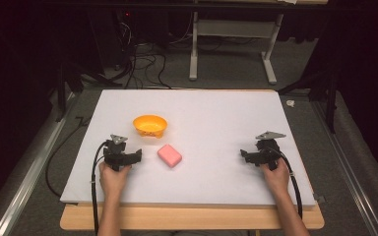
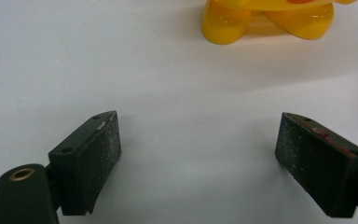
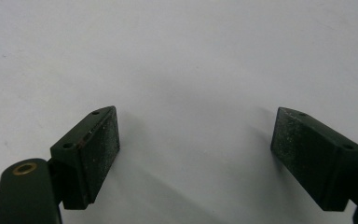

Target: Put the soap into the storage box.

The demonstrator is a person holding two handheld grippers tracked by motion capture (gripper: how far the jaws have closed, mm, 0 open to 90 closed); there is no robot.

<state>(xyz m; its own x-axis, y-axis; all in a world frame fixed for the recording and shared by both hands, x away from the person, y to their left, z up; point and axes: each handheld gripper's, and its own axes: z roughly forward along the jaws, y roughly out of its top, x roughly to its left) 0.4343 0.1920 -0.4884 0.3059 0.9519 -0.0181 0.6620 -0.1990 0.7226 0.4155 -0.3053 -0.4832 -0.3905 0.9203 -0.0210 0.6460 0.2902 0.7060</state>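
Pink and rounded like a bar of soap, the block [image 1: 170, 155] lies flat near the middle of the white worktop [image 1: 216, 113], just right of the left tongs [image 1: 123, 158] and near the orange bowl [image 1: 150, 125] beyond it. Both tongs rest low at the near edge, jaws spread and empty, likely poised to start. The right tongs [image 1: 257, 156] sit well apart from the block, so the left looks better placed to reach it.

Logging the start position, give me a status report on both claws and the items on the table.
Left claw open, empty, just short of the yellow bowl. Right claw open, empty, over bare white board. Pink soap lies untouched near the bowl. Nothing in the way.
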